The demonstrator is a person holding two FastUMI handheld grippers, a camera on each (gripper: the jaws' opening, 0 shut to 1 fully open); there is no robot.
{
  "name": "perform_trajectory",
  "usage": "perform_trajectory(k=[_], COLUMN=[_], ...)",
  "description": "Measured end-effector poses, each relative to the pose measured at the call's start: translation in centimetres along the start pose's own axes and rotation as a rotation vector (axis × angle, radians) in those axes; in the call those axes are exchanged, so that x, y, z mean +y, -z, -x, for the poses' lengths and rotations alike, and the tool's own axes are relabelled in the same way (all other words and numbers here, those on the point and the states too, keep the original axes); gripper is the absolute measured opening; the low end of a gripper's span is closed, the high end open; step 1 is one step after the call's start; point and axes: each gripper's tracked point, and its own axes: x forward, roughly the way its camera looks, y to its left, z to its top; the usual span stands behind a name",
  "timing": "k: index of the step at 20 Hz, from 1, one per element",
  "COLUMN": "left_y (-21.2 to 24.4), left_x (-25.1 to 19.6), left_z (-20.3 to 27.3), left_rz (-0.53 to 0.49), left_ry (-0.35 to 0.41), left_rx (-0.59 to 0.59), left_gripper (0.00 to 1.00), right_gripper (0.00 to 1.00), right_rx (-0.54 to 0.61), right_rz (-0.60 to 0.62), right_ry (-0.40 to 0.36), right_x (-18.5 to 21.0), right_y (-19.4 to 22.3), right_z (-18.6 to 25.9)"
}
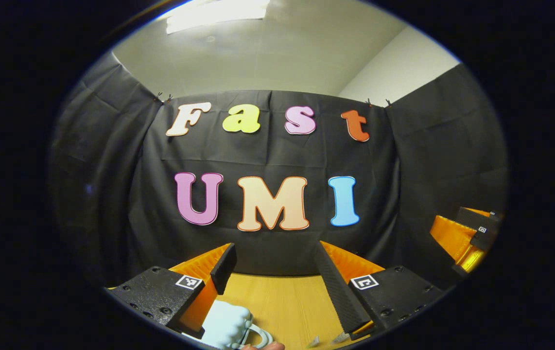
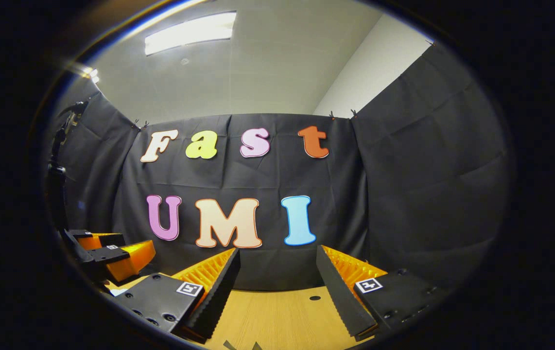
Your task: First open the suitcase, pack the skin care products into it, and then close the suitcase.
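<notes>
Presently, two grippers are catalogued, both raised level and aimed at the booth's back cloth, a posture judged to be a ready stance with no step of the task yet begun.

Item: left gripper (image 1: 275,279), fingers spread wide, nothing held between them. Beneath it, at 7 o'clock in the left gripper view, a pale blue ribbed hard-shell suitcase with a looped handle (image 1: 229,326) is seen, lying on the light wooden table (image 1: 282,301); whether it is shut cannot be told. At its lower edge a fingertip (image 1: 265,346) is glimpsed.

Item: right gripper (image 2: 277,287), fingers likewise parted and empty, held over bare table.

Item: skin care products, not identified; two small pale scraps (image 1: 328,339) at 5 o'clock are too small to name.

Obstructions: none are seen between the left gripper and the suitcase; a downward tilt is judged necessary first.
</notes>
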Motion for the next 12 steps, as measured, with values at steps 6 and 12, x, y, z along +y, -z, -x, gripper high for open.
perform_trajectory(k=[6,12], left_y=[0.4,0.3], left_x=[1.0,1.7], left_z=[-0.6,-1.1], left_rz=[0.015,-0.018], left_ry=[0.001,-0.006], left_rx=[0.016,0.015], left_gripper=[0.94,0.95], right_gripper=[0.98,0.97], right_rx=[0.020,0.003], right_rz=[0.001,-0.008], right_ry=[0.001,-0.014], right_x=[-0.6,-1.2], right_y=[1.1,1.2], right_z=[-1.1,-2.7])
